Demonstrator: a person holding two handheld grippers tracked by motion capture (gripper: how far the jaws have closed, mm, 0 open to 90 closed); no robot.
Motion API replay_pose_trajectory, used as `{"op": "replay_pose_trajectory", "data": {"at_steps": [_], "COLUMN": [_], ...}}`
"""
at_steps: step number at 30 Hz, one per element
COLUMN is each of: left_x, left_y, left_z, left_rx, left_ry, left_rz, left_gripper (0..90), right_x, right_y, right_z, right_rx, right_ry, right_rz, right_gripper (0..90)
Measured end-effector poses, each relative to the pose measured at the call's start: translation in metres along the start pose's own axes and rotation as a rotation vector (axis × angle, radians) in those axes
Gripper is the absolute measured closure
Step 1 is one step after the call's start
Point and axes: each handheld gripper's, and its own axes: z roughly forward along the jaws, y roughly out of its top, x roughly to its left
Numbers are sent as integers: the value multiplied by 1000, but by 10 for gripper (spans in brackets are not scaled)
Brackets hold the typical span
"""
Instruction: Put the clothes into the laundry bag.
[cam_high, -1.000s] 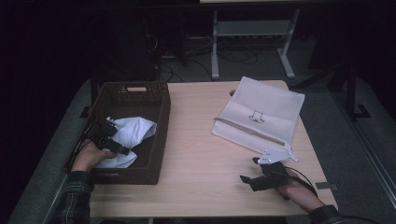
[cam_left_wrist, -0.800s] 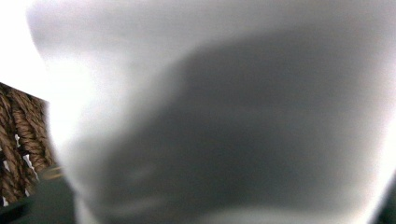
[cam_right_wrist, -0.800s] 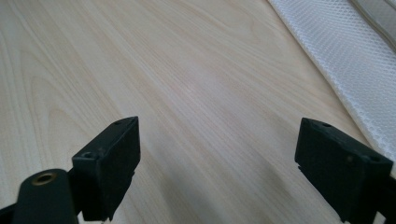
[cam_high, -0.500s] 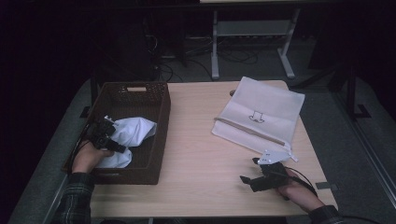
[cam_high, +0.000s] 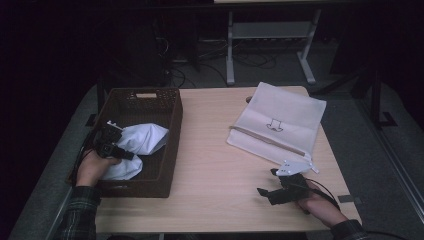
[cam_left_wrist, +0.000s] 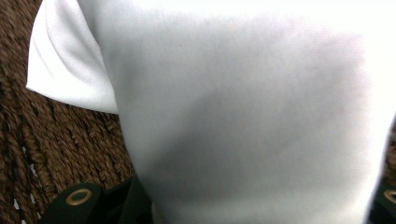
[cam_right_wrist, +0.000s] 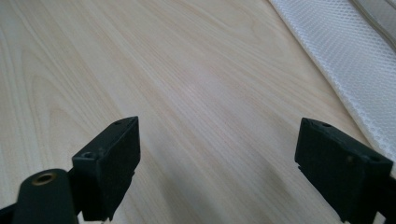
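no readable text, labels or numbers

I see a light wooden bench (cam_high: 215, 150) standing on grey carpet (cam_high: 380, 150). Behind it the room falls off into deep shadow. A white metal frame (cam_high: 270, 35) with two legs and splayed feet stands there, and dark cables (cam_high: 200, 62) lie tangled on the floor beside it.

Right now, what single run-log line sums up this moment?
left gripper: jaws just closing around white cloth in basket | right gripper: open, nothing between jaws, over table beside mesh bag
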Motion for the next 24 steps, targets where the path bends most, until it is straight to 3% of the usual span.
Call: {"op": "replay_pose_trajectory", "data": {"at_steps": [4,15,24], "left_x": [2,4,-3], "left_y": [0,6,14], "left_z": [-8,-30,-52], "left_rx": [-40,-94,-143], "left_ry": [-11,15,15], "left_rz": [-22,-30,-11], "left_gripper": [670,669,669], "right_x": [0,0,0], "right_y": [0,0,1], "right_z": [0,1,1], "right_rx": [0,0,0], "right_ry": [1,3,4], "right_rz": [2,6,7], "right_gripper": [134,133,134]}}
